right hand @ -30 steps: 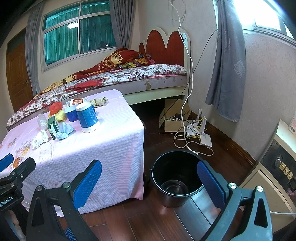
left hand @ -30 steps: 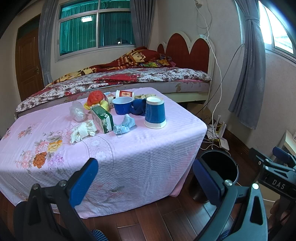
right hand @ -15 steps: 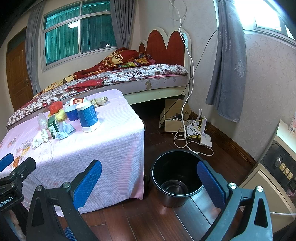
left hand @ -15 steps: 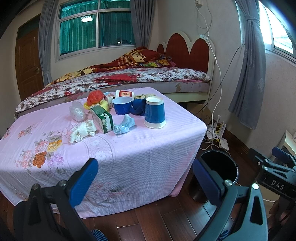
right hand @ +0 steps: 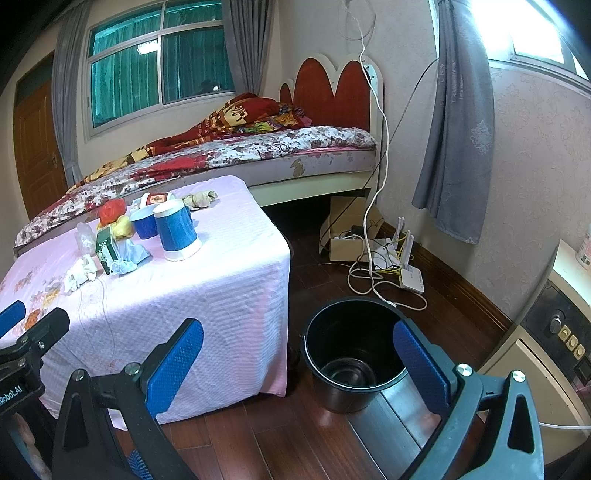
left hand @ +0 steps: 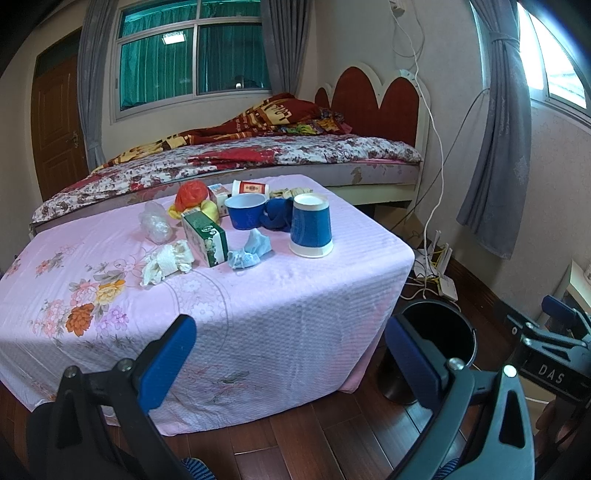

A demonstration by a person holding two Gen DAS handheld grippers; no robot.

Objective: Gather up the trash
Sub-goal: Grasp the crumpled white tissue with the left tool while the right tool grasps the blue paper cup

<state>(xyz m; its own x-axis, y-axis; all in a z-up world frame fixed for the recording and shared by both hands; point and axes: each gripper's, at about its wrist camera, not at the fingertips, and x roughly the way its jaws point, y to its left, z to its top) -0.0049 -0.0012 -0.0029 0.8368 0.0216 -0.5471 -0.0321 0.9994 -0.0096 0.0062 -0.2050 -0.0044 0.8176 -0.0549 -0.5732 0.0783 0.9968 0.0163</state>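
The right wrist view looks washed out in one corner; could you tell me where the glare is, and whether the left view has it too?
Right wrist view: the window at top right blows out white. Left wrist view: its window is bright but milder; both views bend straight edges, fisheye.

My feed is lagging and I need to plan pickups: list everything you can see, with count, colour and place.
tissue: 1, white, table front left
blue wad: 1, pale blue, beside box
box: 1, green, table centre
cup: 1, blue, upside down, table right
bowl: 1, blue, behind box
red bag: 1, red, table back
clear wrap: 1, clear, table left
bucket: 1, black, on the floor right of table
table: 1, pink cloth
left gripper: jaws open, blue pads
right gripper: jaws open, over bucket
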